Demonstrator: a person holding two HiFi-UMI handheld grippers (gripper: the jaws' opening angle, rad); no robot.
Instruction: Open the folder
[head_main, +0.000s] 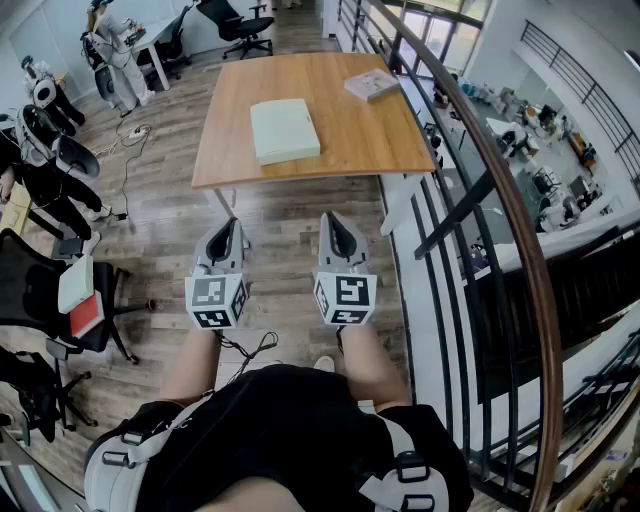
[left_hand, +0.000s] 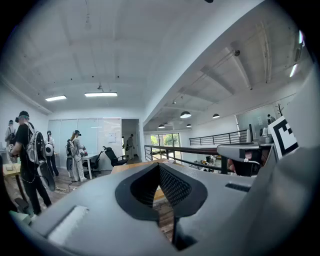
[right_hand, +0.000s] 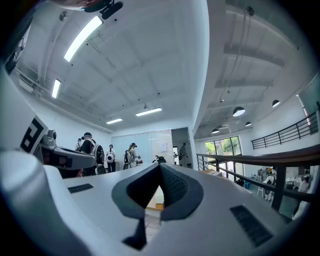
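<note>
A pale green folder (head_main: 284, 129) lies closed and flat on the wooden table (head_main: 340, 140), a little left of the middle. My left gripper (head_main: 232, 222) and right gripper (head_main: 330, 218) are held side by side over the floor, short of the table's near edge. Both point level toward the table, and both are shut with nothing between the jaws. In the left gripper view the shut left gripper (left_hand: 160, 166) fills the lower frame, with a strip of the table's edge (left_hand: 127, 167) behind it. The shut right gripper (right_hand: 160, 165) fills the right gripper view the same way.
A small booklet (head_main: 371, 84) lies at the table's far right corner. A railing (head_main: 470, 150) runs along the right with a drop beyond it. Office chairs (head_main: 60, 310) stand at the left. Several people (left_hand: 27, 155) with gear stand at the far left of the room.
</note>
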